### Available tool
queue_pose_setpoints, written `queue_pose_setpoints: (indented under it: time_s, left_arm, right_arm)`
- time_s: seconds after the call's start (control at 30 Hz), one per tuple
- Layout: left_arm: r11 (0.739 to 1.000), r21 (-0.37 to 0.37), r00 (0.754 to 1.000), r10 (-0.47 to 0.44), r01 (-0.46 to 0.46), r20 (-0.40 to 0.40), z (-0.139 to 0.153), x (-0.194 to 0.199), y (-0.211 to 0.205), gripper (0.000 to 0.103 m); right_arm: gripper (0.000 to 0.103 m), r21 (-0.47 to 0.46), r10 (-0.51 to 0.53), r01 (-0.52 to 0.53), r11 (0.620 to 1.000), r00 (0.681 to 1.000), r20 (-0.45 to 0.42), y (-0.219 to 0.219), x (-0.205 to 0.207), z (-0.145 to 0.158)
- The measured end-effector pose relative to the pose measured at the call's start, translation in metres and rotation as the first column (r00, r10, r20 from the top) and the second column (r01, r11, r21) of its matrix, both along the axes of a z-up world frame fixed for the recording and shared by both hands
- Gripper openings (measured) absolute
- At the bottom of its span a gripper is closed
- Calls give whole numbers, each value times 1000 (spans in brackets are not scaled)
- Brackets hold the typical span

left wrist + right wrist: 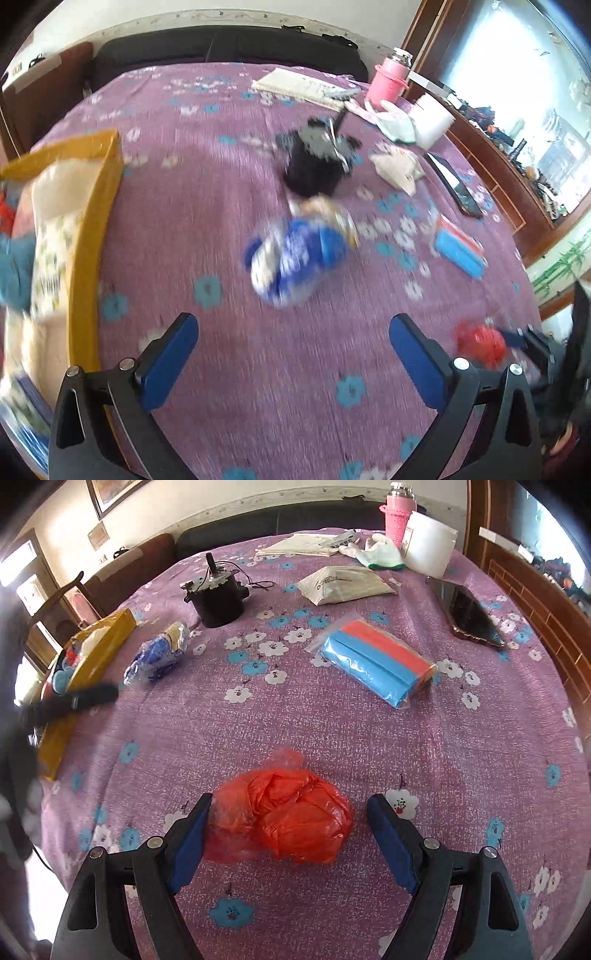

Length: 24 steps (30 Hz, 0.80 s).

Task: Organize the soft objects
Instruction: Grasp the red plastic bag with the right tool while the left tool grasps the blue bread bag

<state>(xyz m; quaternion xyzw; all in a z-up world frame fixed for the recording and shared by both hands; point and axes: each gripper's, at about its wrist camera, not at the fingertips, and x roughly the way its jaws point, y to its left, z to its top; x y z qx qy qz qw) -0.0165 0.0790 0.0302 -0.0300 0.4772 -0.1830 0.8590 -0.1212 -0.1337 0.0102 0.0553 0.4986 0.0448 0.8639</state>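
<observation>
**Soft objects spread over the worktop, red bundle between open fingers**

Soft objects lie scattered on a worktop (332,731) under a purple flowered cloth. The largest receptacle is the yellow box (92,653) at the left edge, already holding several soft, pale and patterned items; it looks like the collecting place, which would explain why the loose pieces are being worked towards that side.

Next in size, the blue-and-orange pack (376,664) in clear wrap lies right of centre, well apart from both grippers. A beige pouch (347,583) sits beyond it, near a black motor (218,598) that is hard and probably no part of the sorting.

The red bundle (284,819), crumpled thin plastic in a clear film, lies between the fingers of the right gripper (288,834). That gripper is spread wide; its left pad touches or nearly touches the film, the right pad stands clear. I judge this a grasp being set up, not yet closed.

The blue-and-white bundle (295,254), blurred in the left wrist view, lies ahead of the left gripper (293,354), which is also wide and holds nothing.
</observation>
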Motion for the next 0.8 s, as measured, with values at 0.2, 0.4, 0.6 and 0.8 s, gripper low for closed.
queue_pose_setpoints:
  time_s: [0.2, 0.4, 0.6, 0.8]
  left_arm:
    - [994, 110, 1000, 0, 1, -11, -13, 46, -23, 103]
    - [980, 199, 1000, -13, 8, 22, -27, 50, -42, 84]
    - [995, 100, 998, -13, 7, 64, -1, 25, -25, 39]
    - [987, -158, 996, 45, -32, 74, 33, -22, 38, 39]
  right_arm:
    - [80, 27, -27, 27, 999, 1000, 15, -12, -5, 0]
    - [56, 8, -48, 48, 999, 999, 23, -19, -9, 3]
    - [53, 3, -67, 67, 998, 997, 46, -19, -15, 12]
    - [53, -11, 0, 1, 1000, 995, 102, 6, -16, 36]
